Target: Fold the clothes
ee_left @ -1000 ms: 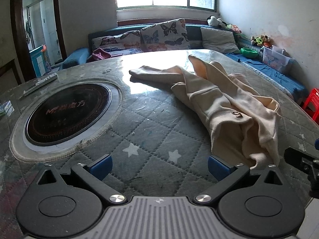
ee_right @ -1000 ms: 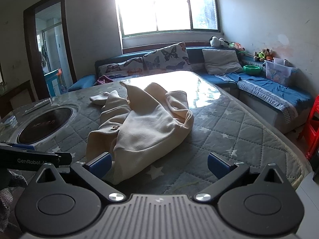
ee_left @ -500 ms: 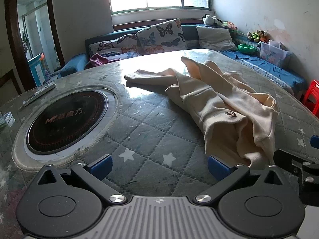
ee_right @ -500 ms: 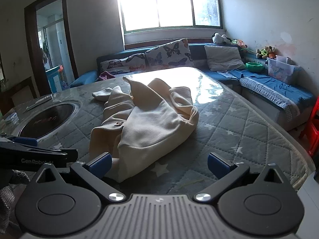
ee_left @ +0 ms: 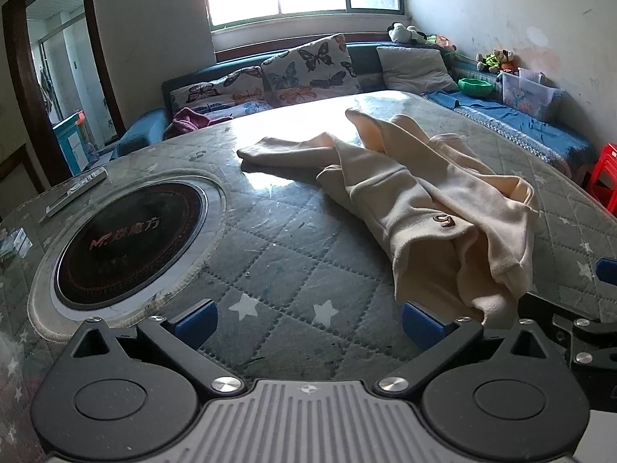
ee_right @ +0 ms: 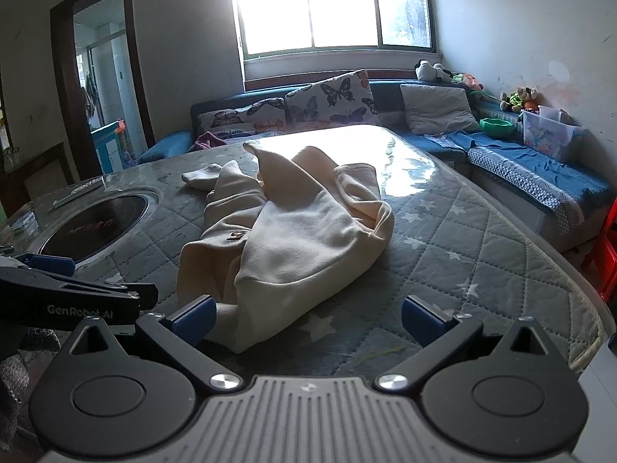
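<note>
Your left gripper (ee_left: 308, 322) and right gripper (ee_right: 308, 320) sit side by side at the near table (ee_left: 293, 254) edge. The garment (ee_left: 424, 208) lies on the table ahead, right of the inset cooktop (ee_left: 127, 231). The sofa (ee_right: 540, 177) stands behind the table, beneath the window (ee_right: 331, 7).

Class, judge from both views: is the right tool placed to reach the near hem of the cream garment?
Probably yes. The right tool is open, the garment lies just ahead between its fingers, and nothing stands between.
</note>
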{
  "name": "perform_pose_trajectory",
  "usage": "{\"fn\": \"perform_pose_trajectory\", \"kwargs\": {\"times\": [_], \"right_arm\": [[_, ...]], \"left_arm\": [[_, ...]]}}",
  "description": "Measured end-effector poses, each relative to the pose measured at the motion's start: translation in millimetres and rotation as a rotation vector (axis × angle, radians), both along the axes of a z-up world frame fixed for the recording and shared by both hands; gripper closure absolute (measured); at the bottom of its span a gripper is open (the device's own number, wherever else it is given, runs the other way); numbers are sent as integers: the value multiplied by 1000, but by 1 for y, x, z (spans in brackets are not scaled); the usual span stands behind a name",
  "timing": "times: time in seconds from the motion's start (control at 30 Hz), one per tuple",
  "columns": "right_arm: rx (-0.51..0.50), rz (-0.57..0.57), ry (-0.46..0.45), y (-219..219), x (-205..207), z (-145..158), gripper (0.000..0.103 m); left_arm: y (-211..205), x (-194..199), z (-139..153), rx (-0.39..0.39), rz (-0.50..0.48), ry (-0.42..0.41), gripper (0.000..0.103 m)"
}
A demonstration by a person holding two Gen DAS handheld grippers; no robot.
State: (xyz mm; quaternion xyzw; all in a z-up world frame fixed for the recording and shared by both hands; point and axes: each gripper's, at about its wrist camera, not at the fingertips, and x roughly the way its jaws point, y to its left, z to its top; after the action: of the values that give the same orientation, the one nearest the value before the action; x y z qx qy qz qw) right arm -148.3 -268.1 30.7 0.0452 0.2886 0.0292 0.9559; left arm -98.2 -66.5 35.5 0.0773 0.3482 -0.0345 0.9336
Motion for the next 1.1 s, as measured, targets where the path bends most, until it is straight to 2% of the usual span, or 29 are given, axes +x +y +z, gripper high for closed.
{"fn": "perform_pose_trajectory", "kwargs": {"times": [1.1], "right_arm": [[14,4,25,1,14,-1,0]], "left_arm": [[-10,15,1,15,-35,32,0]]}}
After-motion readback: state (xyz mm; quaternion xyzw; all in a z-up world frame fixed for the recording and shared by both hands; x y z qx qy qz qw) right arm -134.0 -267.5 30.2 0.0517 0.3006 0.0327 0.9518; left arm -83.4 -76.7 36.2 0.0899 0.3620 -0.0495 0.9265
